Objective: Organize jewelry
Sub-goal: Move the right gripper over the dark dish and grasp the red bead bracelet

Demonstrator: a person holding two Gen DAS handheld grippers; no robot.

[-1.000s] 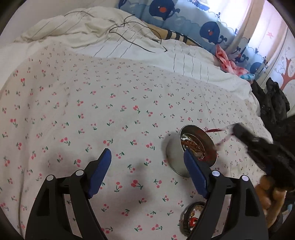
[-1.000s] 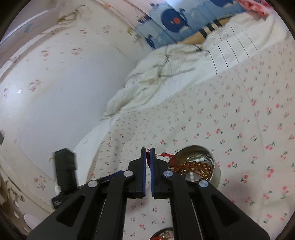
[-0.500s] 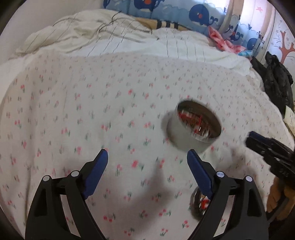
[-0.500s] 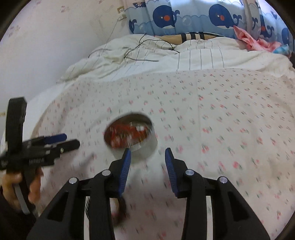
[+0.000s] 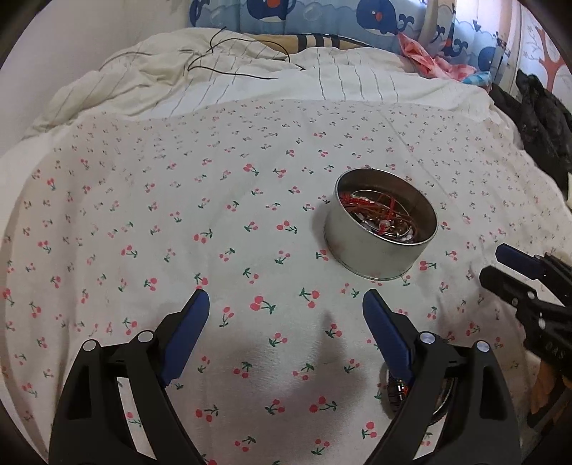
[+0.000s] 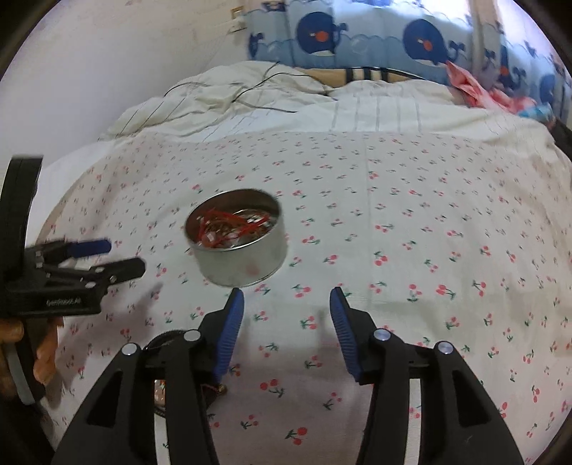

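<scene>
A round silver tin (image 5: 380,243) stands on the cherry-print bedsheet (image 5: 178,221) and holds red-corded and beaded jewelry (image 5: 375,213). It also shows in the right wrist view (image 6: 240,250). My left gripper (image 5: 286,311) is open and empty, hovering short of the tin and to its left. My right gripper (image 6: 286,304) is open and empty, just in front of the tin. A round lid or second tin (image 5: 397,390) lies mostly hidden under my left gripper's right finger; it also shows in the right wrist view (image 6: 161,379).
A rumpled striped duvet (image 5: 250,82) with a black cable (image 5: 228,71) lies at the far end of the bed. Whale-print curtains (image 5: 321,18) hang behind. Dark clothing (image 5: 536,118) sits at the right edge.
My right gripper let go of the red cord into the tin, opened, and drew back. Both grippers pulled away from the tin toward the near side.
</scene>
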